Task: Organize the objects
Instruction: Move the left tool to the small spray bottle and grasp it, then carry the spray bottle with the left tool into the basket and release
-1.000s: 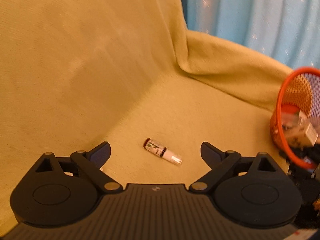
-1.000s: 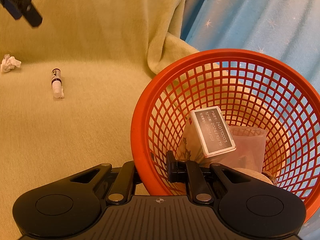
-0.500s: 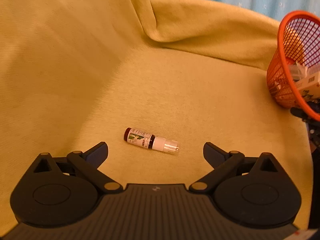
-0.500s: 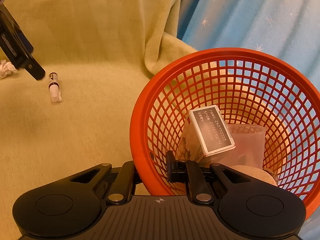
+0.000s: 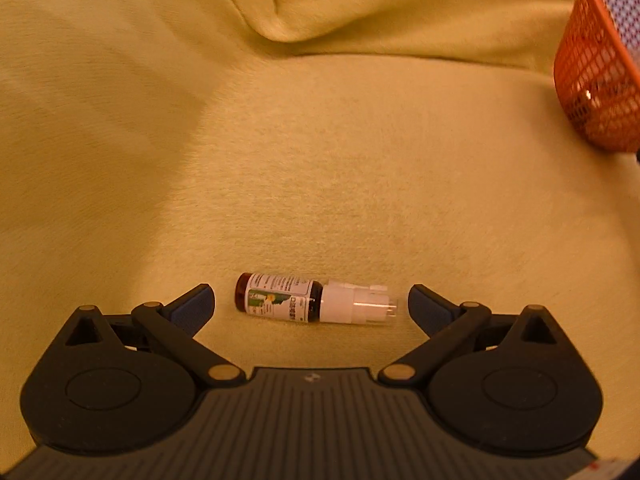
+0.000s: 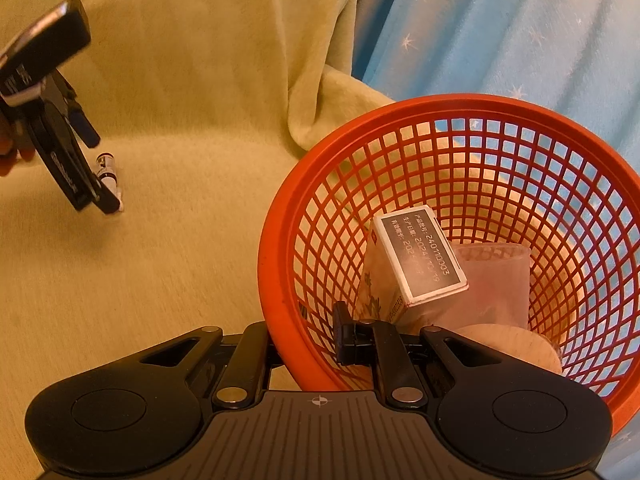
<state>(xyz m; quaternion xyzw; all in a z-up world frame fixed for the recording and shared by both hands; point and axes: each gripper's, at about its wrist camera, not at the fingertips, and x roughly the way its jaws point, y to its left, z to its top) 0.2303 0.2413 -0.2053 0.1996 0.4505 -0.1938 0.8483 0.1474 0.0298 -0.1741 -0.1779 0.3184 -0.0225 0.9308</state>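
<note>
A small brown bottle [image 5: 280, 302] with a white label and a clear-capped white nozzle lies on its side on the yellow-green blanket [image 5: 320, 140]. My left gripper [image 5: 310, 296] is open wide just over it, one fingertip off each end of the bottle, neither touching. The right wrist view shows that gripper [image 6: 100, 170] straddling the bottle [image 6: 107, 166] at the far left. My right gripper [image 6: 304, 340] is shut on the near wall of the orange mesh basket [image 6: 440, 104], one finger inside and one outside.
Inside the basket lie a white box with a dark printed panel [image 6: 420, 256], a cloudy plastic cup [image 6: 496, 280] and a pale round thing beneath. The basket [image 5: 592, 80] stands at the blanket's right. A blue starred curtain [image 6: 500, 20] hangs behind.
My left gripper has come down close over the bottle and rolled, so the bottle now lies level between its fingertips. The right gripper and the basket have stayed put.
</note>
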